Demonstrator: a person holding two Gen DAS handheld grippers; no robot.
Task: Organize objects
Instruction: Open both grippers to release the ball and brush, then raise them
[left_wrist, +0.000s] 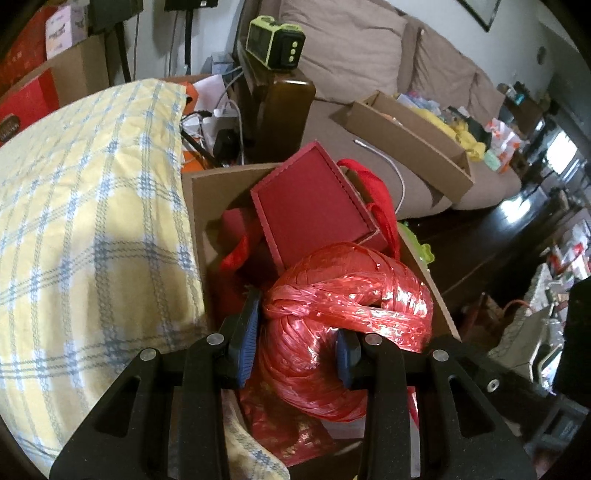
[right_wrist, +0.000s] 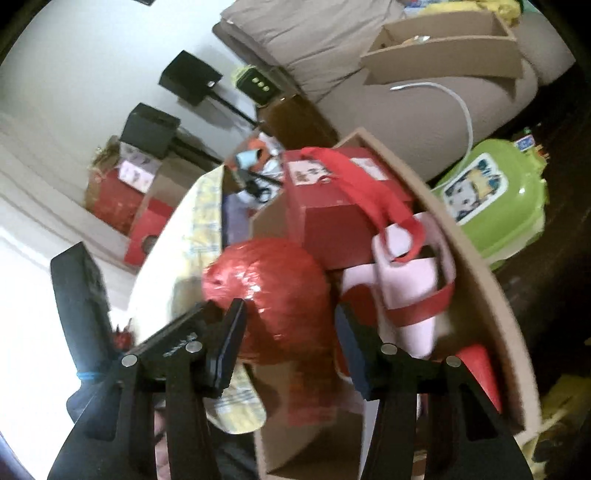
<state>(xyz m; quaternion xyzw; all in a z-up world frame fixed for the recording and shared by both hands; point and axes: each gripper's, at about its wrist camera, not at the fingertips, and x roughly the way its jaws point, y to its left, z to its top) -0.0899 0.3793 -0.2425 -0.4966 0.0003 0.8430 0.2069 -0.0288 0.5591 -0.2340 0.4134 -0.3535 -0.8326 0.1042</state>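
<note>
One ball of red plastic twine (left_wrist: 347, 317) sits at the six o'clock end of a single open cardboard box (left_wrist: 199, 192), clamped between the blue pads of the left gripper (left_wrist: 299, 341), one pad on its outer side, the other tucked into its hollow. Behind it, toward twelve o'clock, lies one red gift box (left_wrist: 314, 199) with a red ribbon handle (left_wrist: 373, 184) looping over its edge. A yellow-and-blue checked pillow (left_wrist: 92, 229) fills the nine o'clock side, touching the box wall. The left wrist view alone shows a lime-green device (left_wrist: 275, 38) on a dark wooden post at twelve o'clock and a second, shallow cardboard tray (left_wrist: 399, 140) on the beige sofa (left_wrist: 347, 48) at two o'clock. The right wrist view alone shows one pink-and-red paper bag (right_wrist: 410, 273) inside the box at three o'clock and a lime-green plastic case (right_wrist: 491, 203) outside it. There the right gripper (right_wrist: 291, 343) hangs with its jaws apart, the twine ball between them; whether either pad touches it cannot be told through the motion blur. The box's contents under the ball are hidden, and red printed paper at six o'clock is cut off by the gripper frame.
</note>
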